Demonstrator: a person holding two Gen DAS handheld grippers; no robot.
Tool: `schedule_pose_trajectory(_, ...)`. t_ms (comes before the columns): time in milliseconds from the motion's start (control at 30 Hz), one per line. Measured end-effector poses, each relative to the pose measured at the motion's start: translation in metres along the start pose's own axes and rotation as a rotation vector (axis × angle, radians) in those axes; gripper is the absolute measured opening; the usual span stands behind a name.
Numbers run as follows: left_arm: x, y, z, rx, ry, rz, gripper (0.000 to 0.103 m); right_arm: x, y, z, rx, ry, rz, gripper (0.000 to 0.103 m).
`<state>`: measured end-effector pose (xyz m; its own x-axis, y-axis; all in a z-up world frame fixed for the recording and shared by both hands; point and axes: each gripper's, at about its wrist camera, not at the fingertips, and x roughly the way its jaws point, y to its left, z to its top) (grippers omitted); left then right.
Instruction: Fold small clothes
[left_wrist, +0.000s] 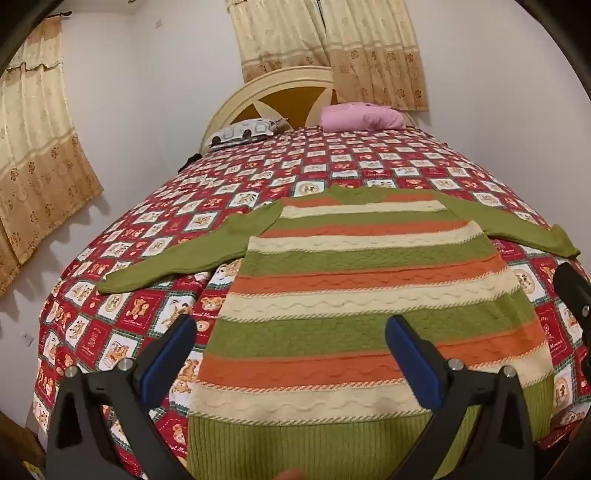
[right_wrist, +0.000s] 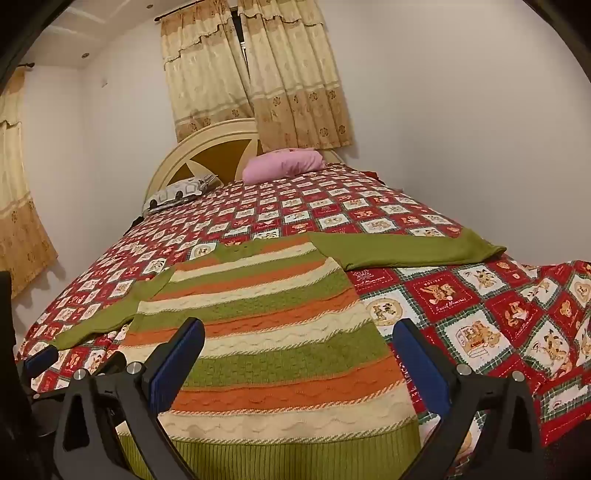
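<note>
A small knit sweater (left_wrist: 354, 295) with green, orange and cream stripes lies flat on the bed, hem toward me, both green sleeves spread out to the sides. It also shows in the right wrist view (right_wrist: 273, 332). My left gripper (left_wrist: 291, 332) is open and empty above the sweater's lower left part. My right gripper (right_wrist: 299, 336) is open and empty above the sweater's lower right part. The left gripper's tip shows at the left edge of the right wrist view (right_wrist: 40, 360), and the right gripper shows at the right edge of the left wrist view (left_wrist: 572, 291).
The bed carries a red patchwork quilt (left_wrist: 258, 177) with bear pictures. A pink pillow (left_wrist: 362, 116) and a grey patterned pillow (left_wrist: 243, 131) lie by the cream headboard (left_wrist: 266, 85). Beige curtains hang on the white walls. The quilt drops off the bed's right side (right_wrist: 554, 332).
</note>
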<state>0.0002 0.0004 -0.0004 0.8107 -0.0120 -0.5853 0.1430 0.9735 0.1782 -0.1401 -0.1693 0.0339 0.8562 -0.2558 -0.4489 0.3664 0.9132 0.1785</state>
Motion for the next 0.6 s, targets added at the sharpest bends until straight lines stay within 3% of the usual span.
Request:
schedule_pose_trajectory(333,0.004,-0.001,-0.004,-0.011,0.033,-0.064,0.103,0.001,0.001,-0.003,0.008,0.028,-0.002,0.102)
schedule_pose_trajectory(600,0.006,-0.004,-0.005,-0.012,0.04,-0.062,0.103,0.006,-0.001,-0.007,0.007,0.04,-0.005,0.102)
